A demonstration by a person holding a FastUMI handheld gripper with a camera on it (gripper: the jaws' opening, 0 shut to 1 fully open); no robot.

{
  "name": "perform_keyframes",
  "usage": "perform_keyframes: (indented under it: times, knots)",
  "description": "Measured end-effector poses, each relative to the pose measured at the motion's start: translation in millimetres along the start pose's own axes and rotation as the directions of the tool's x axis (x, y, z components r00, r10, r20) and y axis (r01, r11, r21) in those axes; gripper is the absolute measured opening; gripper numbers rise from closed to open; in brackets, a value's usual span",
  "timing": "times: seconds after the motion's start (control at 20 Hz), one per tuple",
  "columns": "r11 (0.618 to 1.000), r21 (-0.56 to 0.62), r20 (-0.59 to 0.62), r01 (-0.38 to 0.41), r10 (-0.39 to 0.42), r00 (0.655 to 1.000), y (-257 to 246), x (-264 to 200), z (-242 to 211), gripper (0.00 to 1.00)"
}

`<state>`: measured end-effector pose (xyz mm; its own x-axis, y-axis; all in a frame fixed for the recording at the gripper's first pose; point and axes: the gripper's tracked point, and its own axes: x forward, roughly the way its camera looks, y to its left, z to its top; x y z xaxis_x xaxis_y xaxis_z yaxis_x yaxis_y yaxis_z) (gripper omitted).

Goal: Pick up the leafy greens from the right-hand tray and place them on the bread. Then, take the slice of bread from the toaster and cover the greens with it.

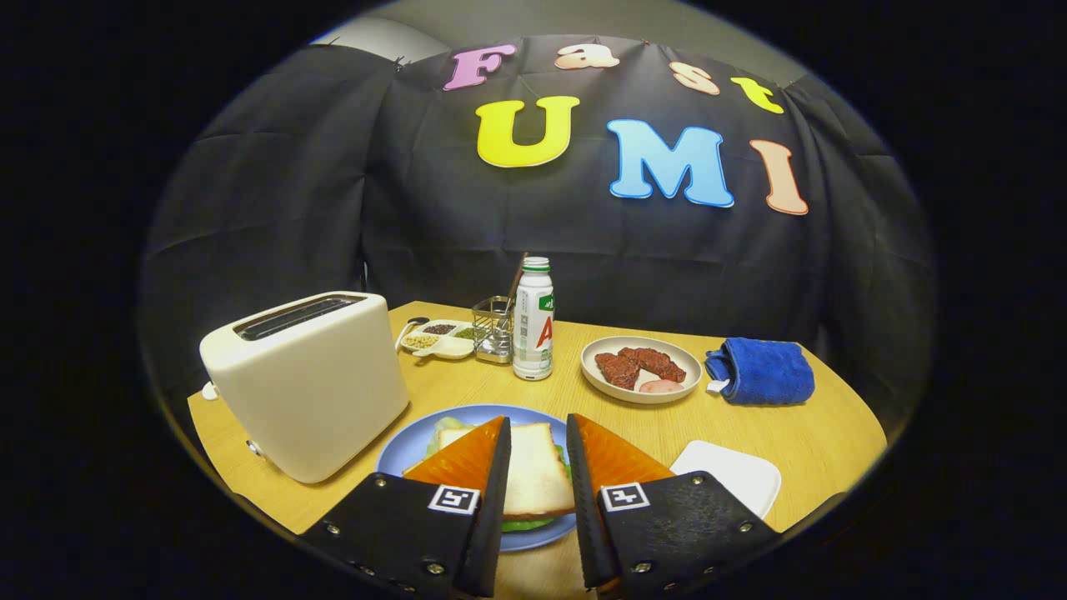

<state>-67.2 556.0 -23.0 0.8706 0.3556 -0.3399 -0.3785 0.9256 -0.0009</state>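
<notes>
toaster (313,383) at the left of the wooden surface (817,433), upright, slot on top, nothing seen standing out of the slot. behind its right corner a small divided dish (438,340) with grains or seeds in its compartments, then a wire holder (493,330), then a white bottle (533,321) with a green cap, upright, just beside the holder. nearer the camera, a blue plate (408,454) sits just right of the toaster. on it a slice of bread (538,475) lies flat on top of leafy greens (446,427), whose edges peek out at the far left and under the near edge of the slice. jaws (538,433) released, parted with a clear gap, hanging above the plate; the bread shows through the gap, neither finger seen pressing on it. right of the bottle, a pale round plate (683,375) with dark red meat pieces (638,365) and one pinkish slice. near the right finger, a white tray (733,475), bare on the part that shows. far right, a folded blue cloth (763,371), apart from the round plate.
</notes>
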Motion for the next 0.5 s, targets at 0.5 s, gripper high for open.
perform_keyframes:
  times: [0.5]
  knots:
    - [0.996,0.010,0.146,0.084,-0.084,0.986,-77,-40,28,0.39]
